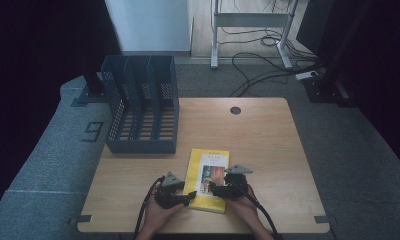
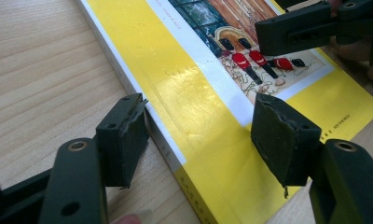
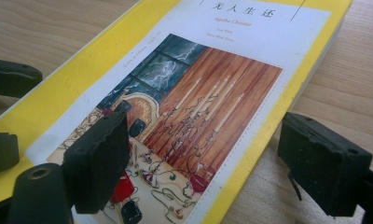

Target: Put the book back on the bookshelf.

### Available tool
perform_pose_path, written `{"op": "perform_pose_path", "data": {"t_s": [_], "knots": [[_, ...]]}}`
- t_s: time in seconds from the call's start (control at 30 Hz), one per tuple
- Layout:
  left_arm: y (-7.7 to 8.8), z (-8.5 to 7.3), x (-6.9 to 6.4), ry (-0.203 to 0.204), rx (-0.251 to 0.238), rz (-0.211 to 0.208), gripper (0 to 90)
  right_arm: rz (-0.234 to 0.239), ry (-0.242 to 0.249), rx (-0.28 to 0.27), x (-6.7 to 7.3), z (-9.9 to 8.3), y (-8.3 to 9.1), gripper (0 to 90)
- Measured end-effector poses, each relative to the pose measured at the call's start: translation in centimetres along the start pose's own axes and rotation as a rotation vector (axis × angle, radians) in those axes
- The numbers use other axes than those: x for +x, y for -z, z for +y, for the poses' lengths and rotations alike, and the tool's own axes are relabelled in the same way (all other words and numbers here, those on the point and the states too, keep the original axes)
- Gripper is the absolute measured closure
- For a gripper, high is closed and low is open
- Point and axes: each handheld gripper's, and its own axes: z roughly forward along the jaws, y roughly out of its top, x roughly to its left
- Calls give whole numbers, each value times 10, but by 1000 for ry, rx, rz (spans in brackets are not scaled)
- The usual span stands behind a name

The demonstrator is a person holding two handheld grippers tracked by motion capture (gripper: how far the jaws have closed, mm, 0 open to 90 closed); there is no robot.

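A light wooden table (image 1: 268,150) with a round dark cable hole (image 1: 235,110) near its 12 o'clock edge carries two things. A dark blue slotted file rack (image 1: 140,107) sits at about 10 o'clock, reaching past the far edge. A yellow book (image 1: 206,179) lies flat, cover up, at about 6 o'clock, near the front edge and apart from the rack.

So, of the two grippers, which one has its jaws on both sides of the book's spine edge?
The left gripper: one jaw over the wooden table, the other above the yellow book. The right gripper straddles the opposite long edge.
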Motion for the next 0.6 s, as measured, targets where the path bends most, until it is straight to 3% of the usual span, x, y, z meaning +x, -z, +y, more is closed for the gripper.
{"op": "perform_pose_path", "data": {"t_s": [0.37, 0.6], "knots": [[-1, -1, 2, 14, -3, -11, 343, 25, -4, 14, -7, 7, -9, 93], [-1, -1, 2, 12, -3, -6, 345, 13, 15, 2, -8, 10, -9, 124]]}}
